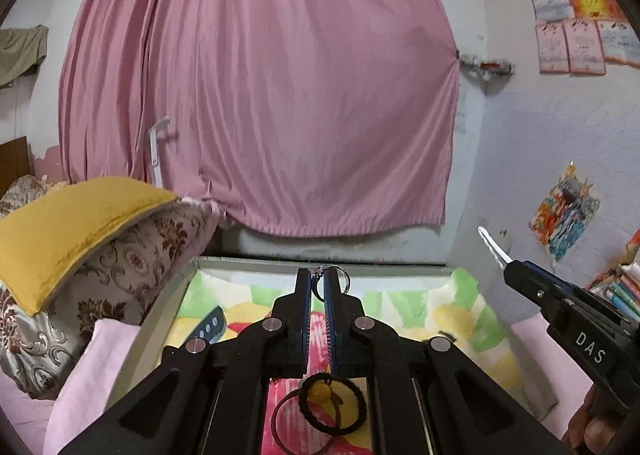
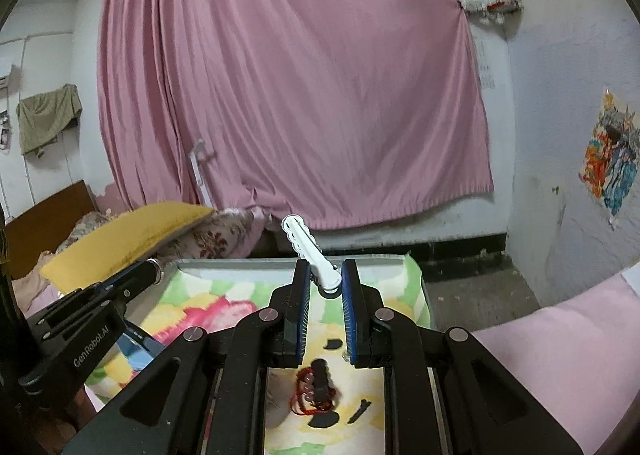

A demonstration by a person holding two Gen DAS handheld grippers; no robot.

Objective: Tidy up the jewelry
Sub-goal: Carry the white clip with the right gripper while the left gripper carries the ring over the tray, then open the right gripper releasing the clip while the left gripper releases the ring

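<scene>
The left gripper (image 1: 318, 287) is clenched on a thin metal key ring (image 1: 343, 279) with fine chain, light and slippery; the right gripper (image 2: 325, 282) pinches a stiff white plastic hair clip (image 2: 306, 251) near its hinge. Both hover above the floral cloth (image 1: 452, 315), where soft black hair ties (image 1: 332, 407) lie.
</scene>
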